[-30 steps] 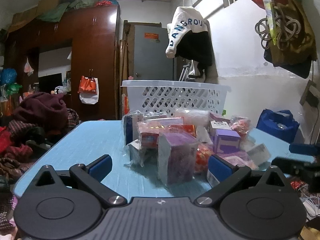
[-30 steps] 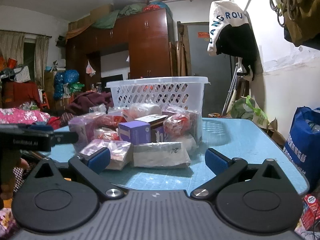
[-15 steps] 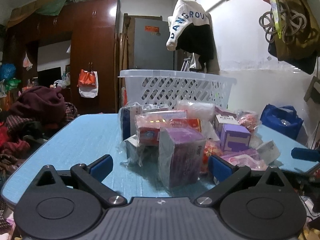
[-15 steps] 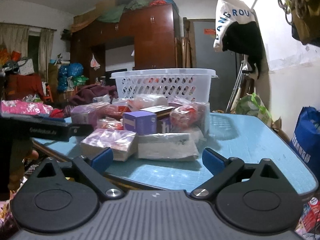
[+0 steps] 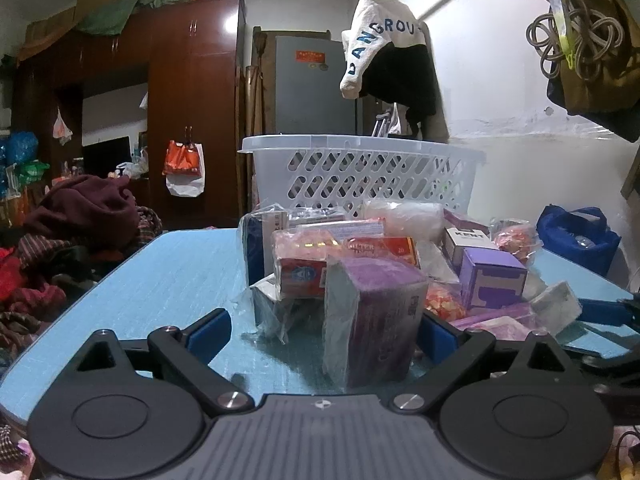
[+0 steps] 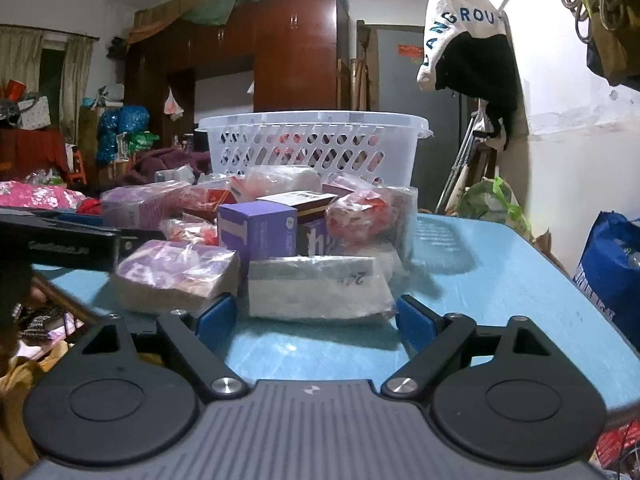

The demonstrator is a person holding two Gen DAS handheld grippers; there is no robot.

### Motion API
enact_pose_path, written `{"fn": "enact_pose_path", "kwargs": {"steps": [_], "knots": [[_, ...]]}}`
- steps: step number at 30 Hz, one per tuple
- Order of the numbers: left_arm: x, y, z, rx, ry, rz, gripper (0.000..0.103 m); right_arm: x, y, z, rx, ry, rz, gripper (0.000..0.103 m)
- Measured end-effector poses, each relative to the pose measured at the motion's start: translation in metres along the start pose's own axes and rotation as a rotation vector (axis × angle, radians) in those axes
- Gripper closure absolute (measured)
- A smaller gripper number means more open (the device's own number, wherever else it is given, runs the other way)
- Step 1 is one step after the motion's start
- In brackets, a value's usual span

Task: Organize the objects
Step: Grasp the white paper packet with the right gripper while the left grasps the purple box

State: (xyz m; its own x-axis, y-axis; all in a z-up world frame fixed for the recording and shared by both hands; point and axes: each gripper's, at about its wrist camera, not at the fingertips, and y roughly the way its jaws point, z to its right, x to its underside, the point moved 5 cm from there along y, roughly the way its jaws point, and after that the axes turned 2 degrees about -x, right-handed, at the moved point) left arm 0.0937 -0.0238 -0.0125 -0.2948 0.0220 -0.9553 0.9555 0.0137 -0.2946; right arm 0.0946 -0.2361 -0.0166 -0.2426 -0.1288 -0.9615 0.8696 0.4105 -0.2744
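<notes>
A pile of plastic-wrapped boxes lies on the blue table (image 5: 168, 276), in front of a white lattice basket (image 5: 360, 176). My left gripper (image 5: 320, 334) is open, its jaws wide on either side of an upright purple wrapped box (image 5: 372, 320) at the pile's near edge. My right gripper (image 6: 316, 320) is open, its jaws on either side of a flat white wrapped packet (image 6: 316, 288). Beside that packet lie a pink-purple wrapped box (image 6: 176, 276) and a small purple box (image 6: 256, 232). The basket also shows in the right wrist view (image 6: 316, 140).
The left gripper's body (image 6: 60, 244) crosses the left of the right wrist view; the right gripper's blue fingers (image 5: 604, 312) show at the right of the left wrist view. A clothes heap (image 5: 80, 216) lies left of the table. A blue bag (image 6: 612, 264) stands at the right.
Both grippers have moved forward toward the pile. The purple box now stands between the left jaws and the white packet between the right jaws. Both stayed open.
</notes>
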Motion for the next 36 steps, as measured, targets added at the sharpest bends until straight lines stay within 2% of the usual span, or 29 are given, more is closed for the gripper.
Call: {"fn": "enact_pose_path", "kwargs": {"steps": [6, 8, 10, 14, 16, 18, 24, 31, 36], "knots": [[-0.001, 0.003, 0.001, -0.010, 0.009, 0.009, 0.004, 0.003, -0.004, 0.006, -0.002, 0.014, 0.011, 0.019], [-0.001, 0.004, 0.001, -0.005, 0.012, 0.012, 0.009, 0.004, -0.007, 0.010, 0.000, 0.018, 0.008, 0.019], [-0.002, 0.004, 0.002, 0.011, 0.010, 0.014, 0.020, 0.003, -0.009, 0.015, -0.001, 0.035, 0.009, 0.019], [-0.001, 0.005, 0.003, 0.017, 0.018, 0.013, 0.028, 0.002, -0.006, 0.017, -0.008, 0.038, 0.005, 0.018], [0.000, 0.004, 0.003, 0.039, 0.014, 0.020, 0.048, 0.002, -0.005, 0.016, -0.009, 0.030, 0.006, 0.018], [0.000, 0.002, 0.001, 0.051, 0.008, 0.025, 0.053, 0.001, -0.007, 0.018, -0.013, 0.033, 0.010, 0.019], [-0.001, -0.001, -0.010, 0.091, -0.037, 0.032, 0.053, -0.006, -0.018, 0.028, 0.006, 0.050, 0.038, 0.019], [-0.008, -0.020, -0.016, 0.114, -0.024, 0.069, 0.053, -0.019, -0.024, 0.035, 0.007, 0.051, 0.063, 0.019], [-0.037, -0.022, -0.028, 0.119, -0.027, 0.101, 0.053, -0.047, -0.018, 0.036, -0.004, 0.029, 0.090, 0.019]]}}
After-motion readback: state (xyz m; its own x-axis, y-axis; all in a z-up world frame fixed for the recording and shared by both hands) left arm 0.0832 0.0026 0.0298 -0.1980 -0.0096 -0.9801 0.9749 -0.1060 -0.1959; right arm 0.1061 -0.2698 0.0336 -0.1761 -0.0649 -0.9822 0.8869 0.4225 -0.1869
